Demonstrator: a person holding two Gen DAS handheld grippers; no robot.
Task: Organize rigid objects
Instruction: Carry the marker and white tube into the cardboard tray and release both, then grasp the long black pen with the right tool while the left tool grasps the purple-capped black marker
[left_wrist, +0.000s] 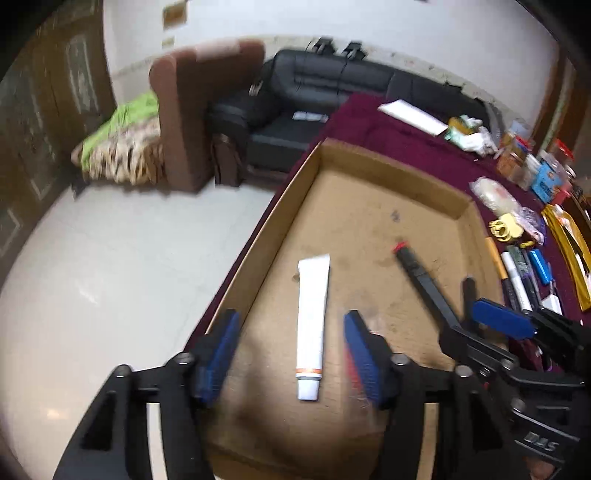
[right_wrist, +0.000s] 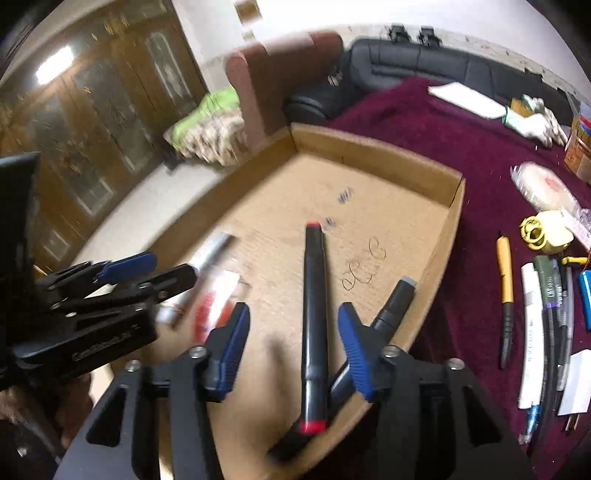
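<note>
A shallow brown cardboard box (left_wrist: 373, 158) sits open on a dark red cloth. Inside it, a white tube (left_wrist: 312, 325) with an orange band near its cap lies flat on the box floor. Beside it, a long black marker (right_wrist: 313, 317) with red ends lies flat, and a second black marker (right_wrist: 397, 299) with a grey tip lies at an angle, touching the first. Outside the box, to its right, pens (right_wrist: 532, 317) lie side by side on the cloth, among them an orange pen (right_wrist: 505, 273).

Both wrist cameras look steeply down, close over the shared cardboard box (left_wrist: 369, 221), side by side.
</note>
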